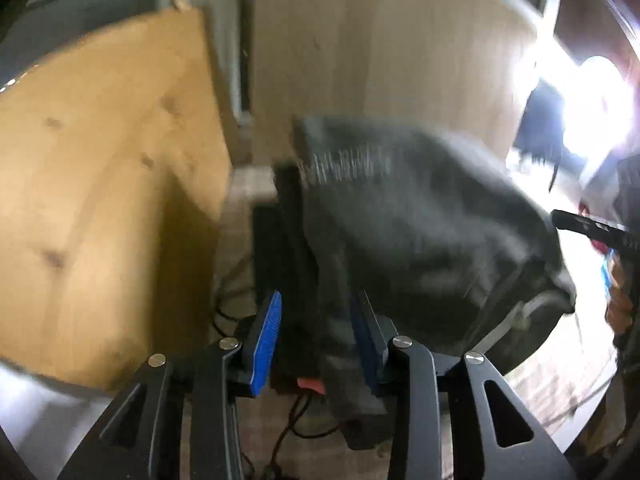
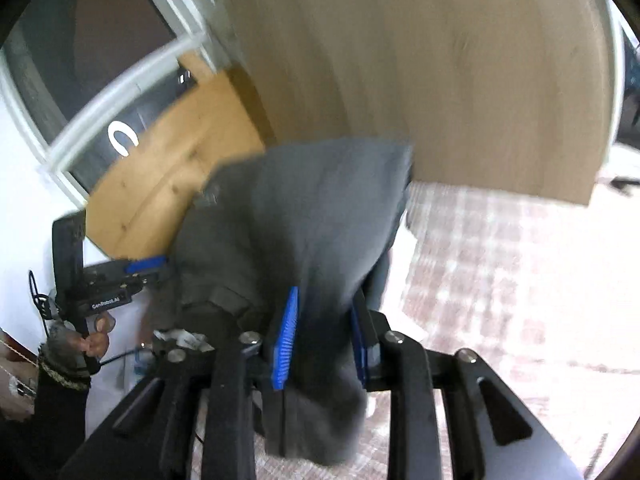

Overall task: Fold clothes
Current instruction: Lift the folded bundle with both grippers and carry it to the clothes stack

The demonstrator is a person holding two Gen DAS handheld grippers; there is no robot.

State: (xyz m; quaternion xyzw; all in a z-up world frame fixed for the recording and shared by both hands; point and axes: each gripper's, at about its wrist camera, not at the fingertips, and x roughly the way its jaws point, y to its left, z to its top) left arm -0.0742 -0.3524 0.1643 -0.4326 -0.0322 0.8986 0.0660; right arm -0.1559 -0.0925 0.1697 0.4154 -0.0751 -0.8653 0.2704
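Pale wood panels (image 2: 460,80) and a checked rug (image 2: 500,280) filled the background, all blurred. The left gripper (image 1: 316,340) had its blue pads clamped on a dark grey garment (image 1: 420,232), held up in the air. The right gripper (image 2: 324,340) pinched the same cloth, which hung between both tools. No containers could be made out.

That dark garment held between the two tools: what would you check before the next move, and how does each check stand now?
1. Left gripper has cloth between its jaws: ok.
2. Right gripper has cloth between its jaws: ok.
3. Dark garment lifted, hanging between both grippers: ok.
4. Garment spread flat and smooth: not ok, it is bunched.
5. Which edges are held: cannot tell, the views are blurred.
6. Wooden board behind, apart from the cloth: cannot tell.
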